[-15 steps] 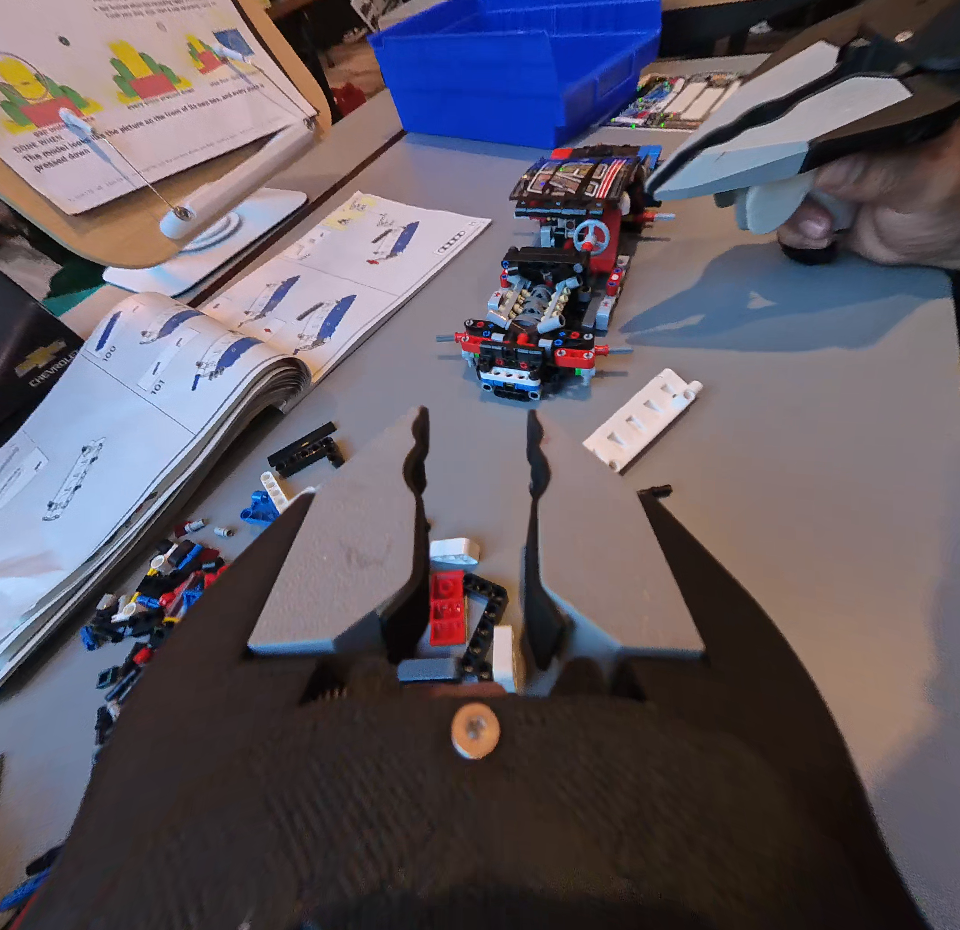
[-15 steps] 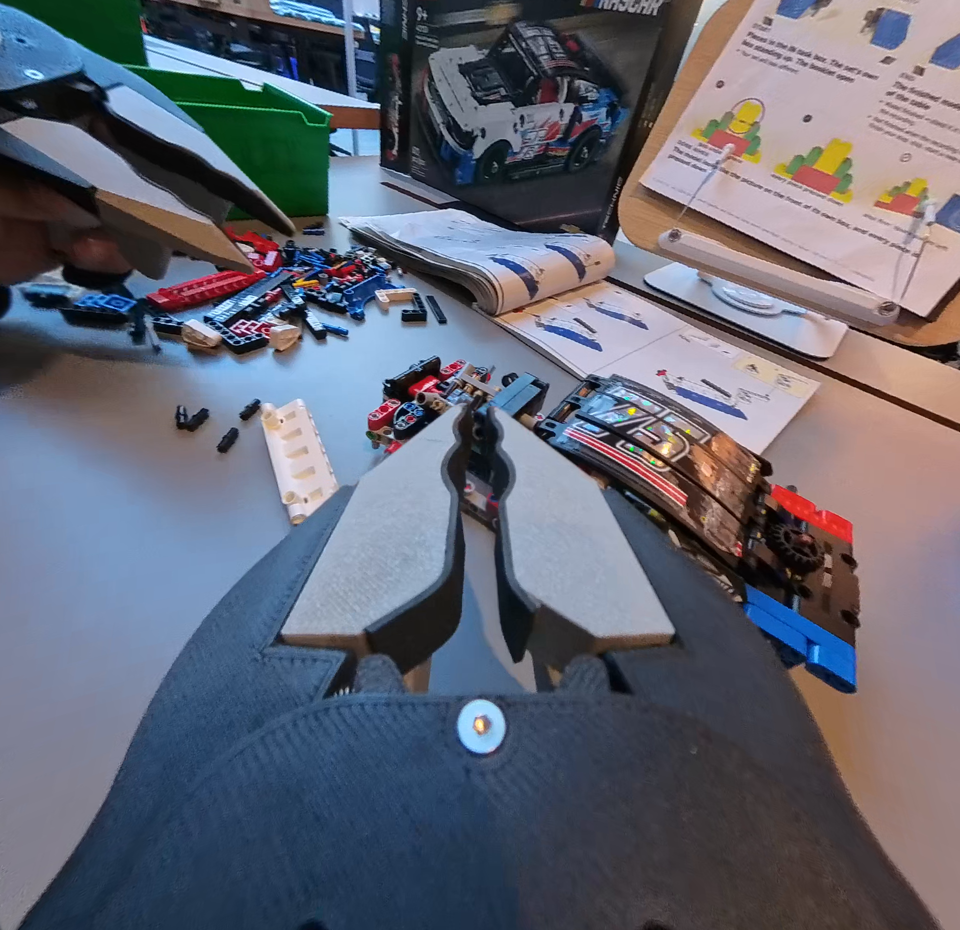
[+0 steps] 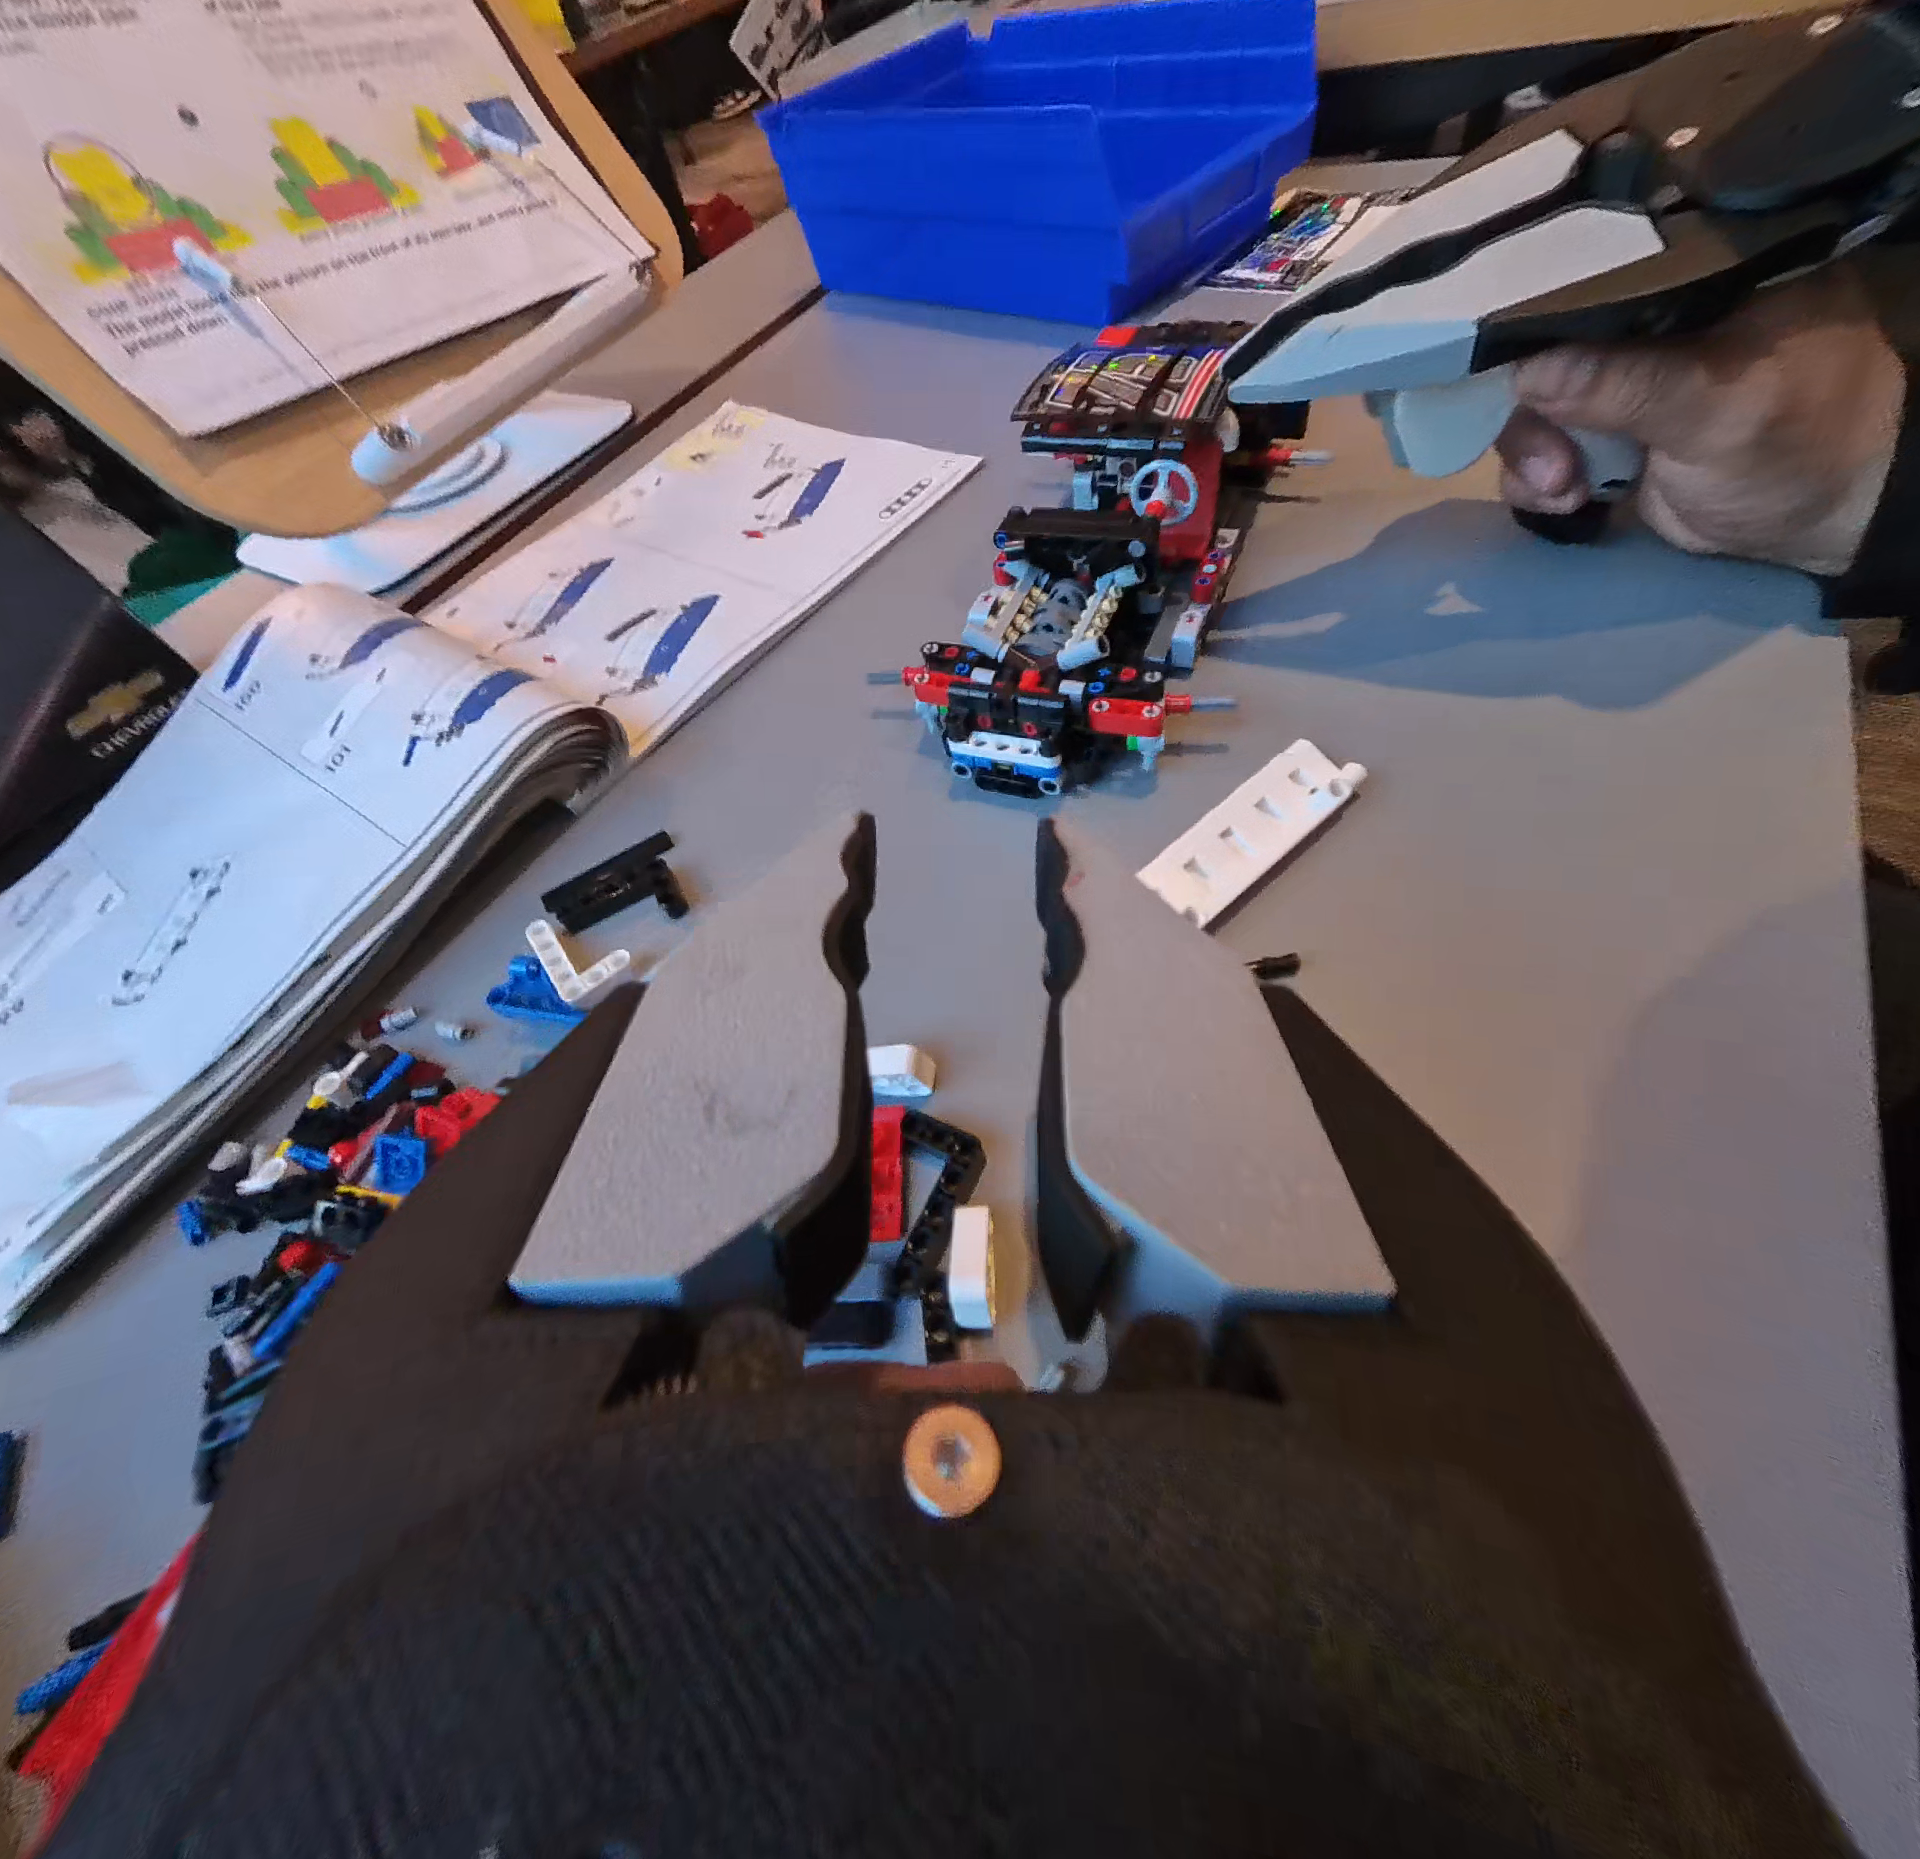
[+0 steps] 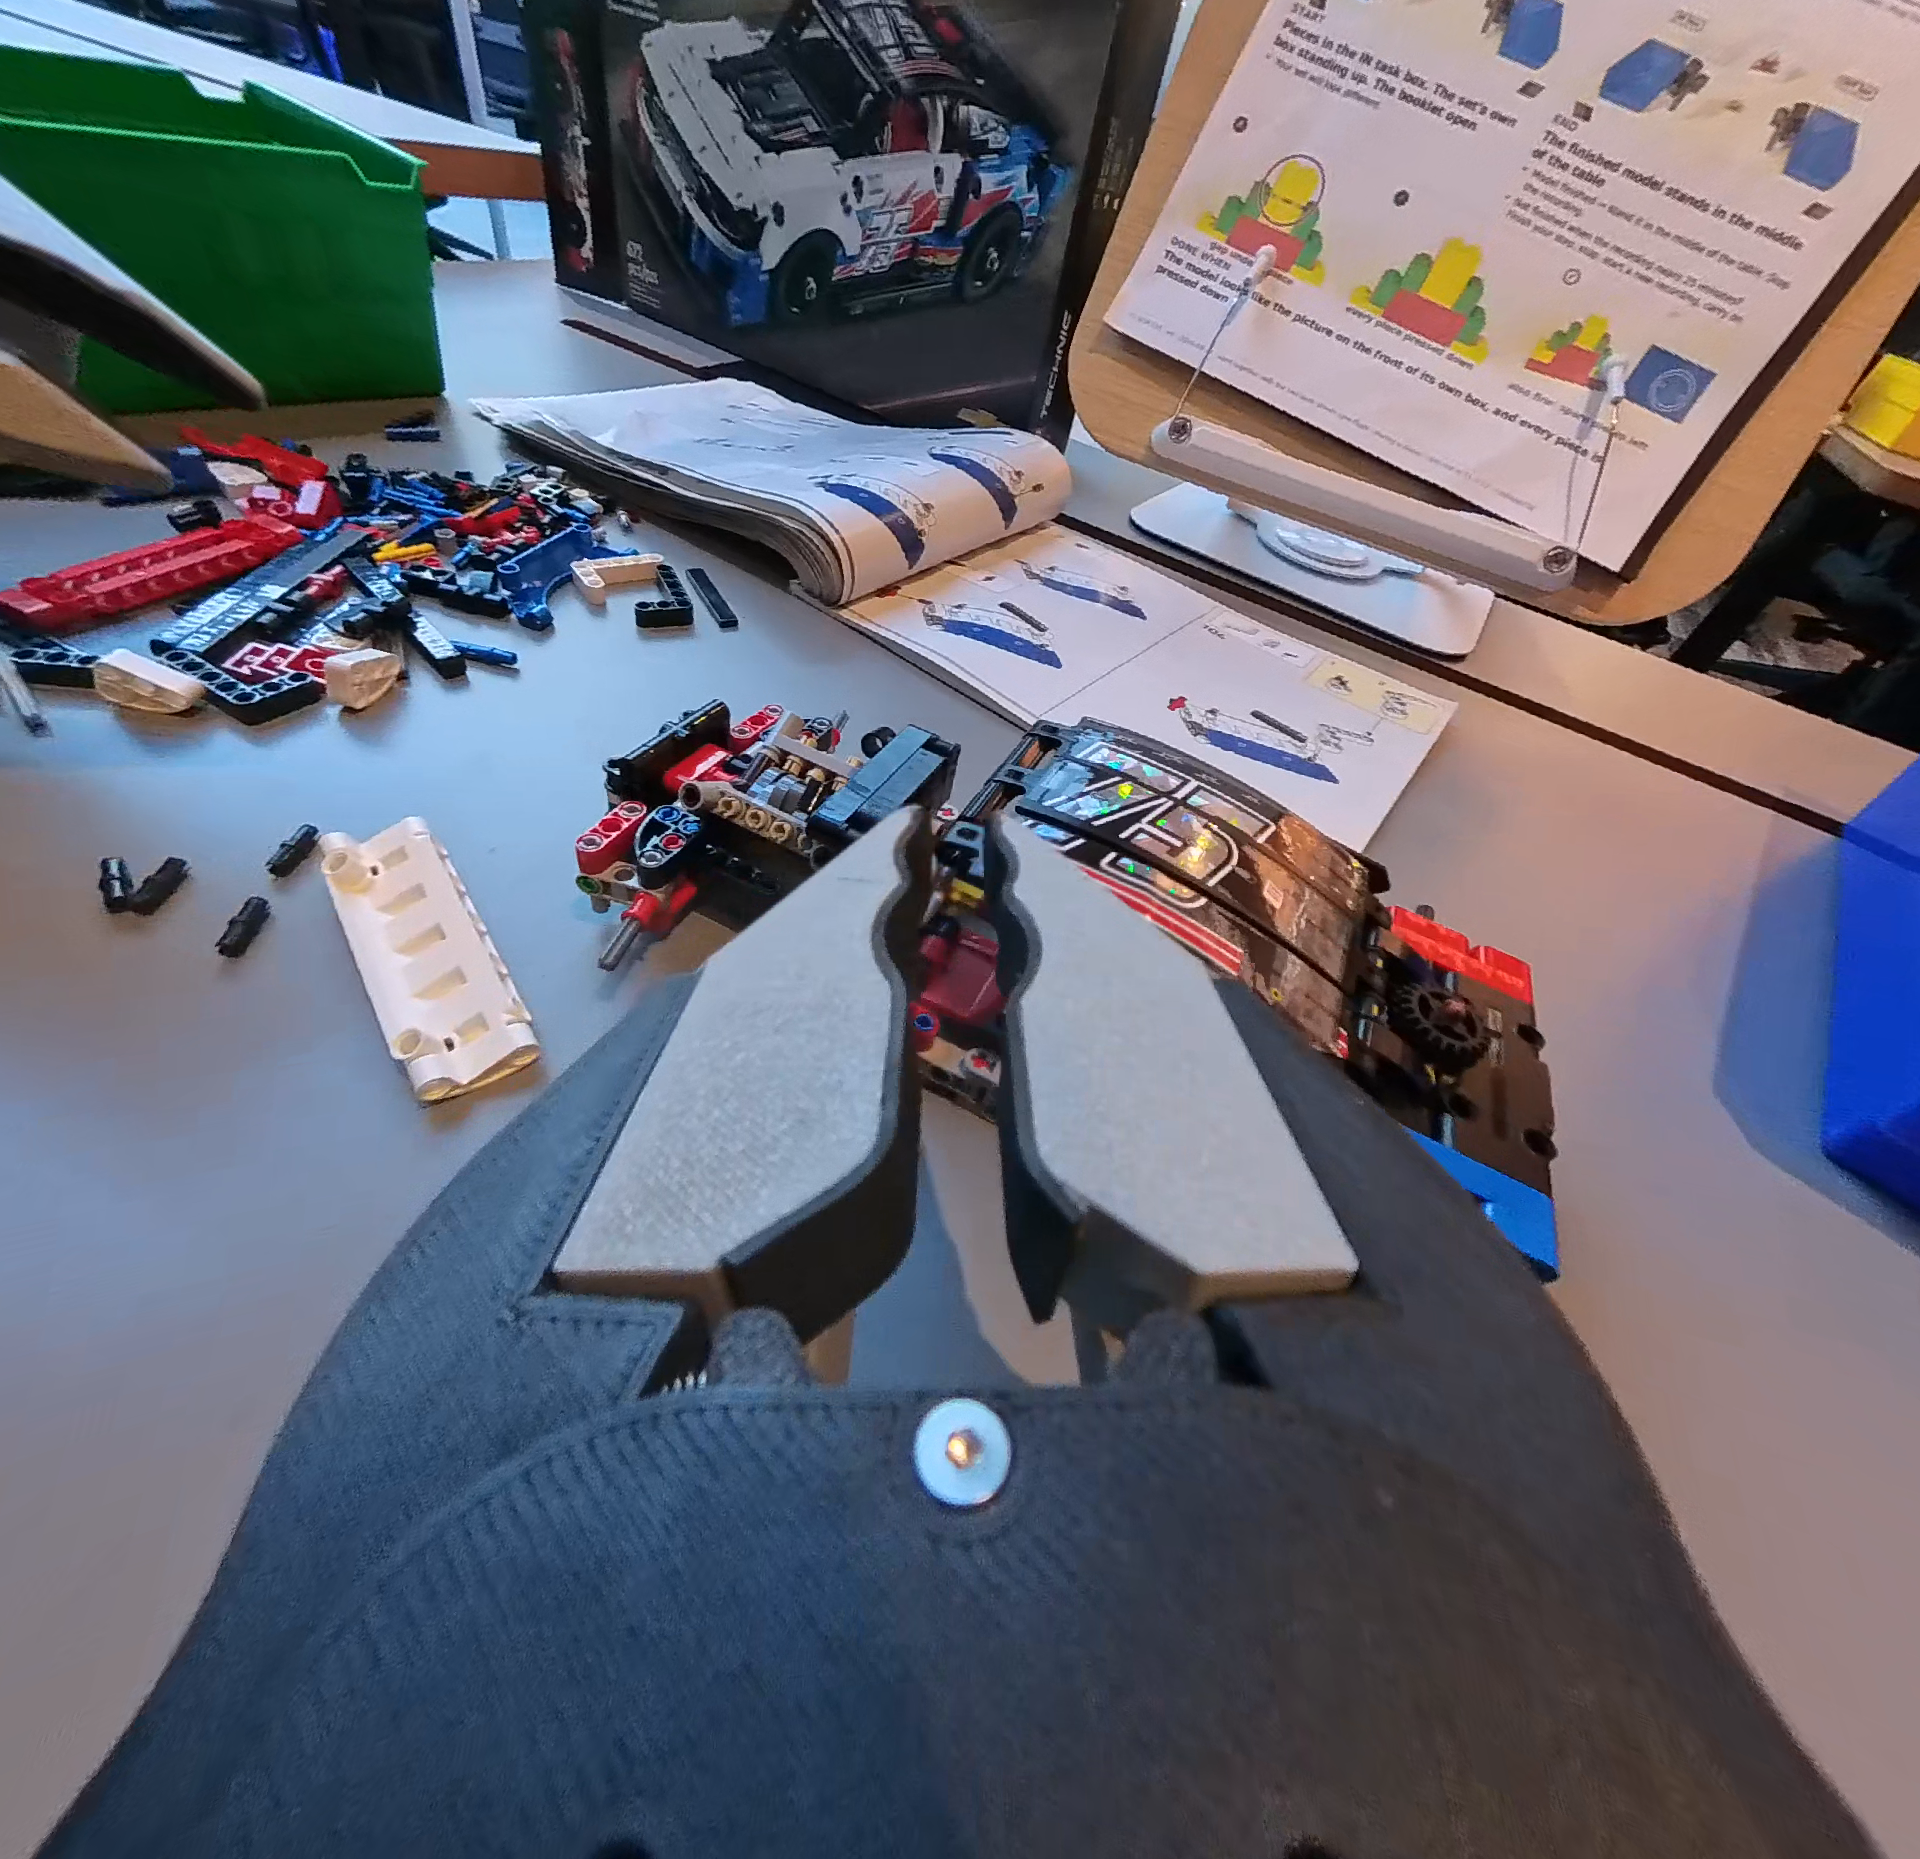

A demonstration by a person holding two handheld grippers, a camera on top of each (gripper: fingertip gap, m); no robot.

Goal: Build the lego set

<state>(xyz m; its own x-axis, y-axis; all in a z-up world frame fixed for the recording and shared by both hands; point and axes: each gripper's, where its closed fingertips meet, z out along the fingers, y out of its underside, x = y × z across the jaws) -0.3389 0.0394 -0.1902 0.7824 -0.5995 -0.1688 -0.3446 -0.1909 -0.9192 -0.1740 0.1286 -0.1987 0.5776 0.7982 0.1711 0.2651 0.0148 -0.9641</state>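
Observation:
The partly built lego car (image 3: 1070,614) lies on the grey table, with a black stickered roof panel (image 3: 1127,375) at its far end. My left gripper (image 3: 951,853) is open and empty, low over loose red and black pieces (image 3: 886,1165), short of the car's front. A white slotted panel (image 3: 1247,843) lies to its right. My right gripper (image 4: 958,843) hovers over the car's (image 4: 769,801) cockpit beside the roof panel (image 4: 1195,853), its jaws a narrow gap apart. It also shows in the left wrist view (image 3: 1242,381), held by a hand (image 3: 1714,459).
A pile of loose pieces (image 4: 312,583) and a few black pins (image 4: 145,879) lie left of the white panel (image 4: 426,957). The open booklet (image 4: 831,500), set box (image 4: 831,168), instruction stand (image 4: 1507,199), green bin (image 4: 208,251) and blue bin (image 3: 1039,178) ring the work area. The left gripper's tips are roughly 20 cm from the right gripper's.
My right gripper's jaws have parted a little and it has shifted over the car's cockpit. My left gripper's jaws have narrowed slightly; it has barely moved.

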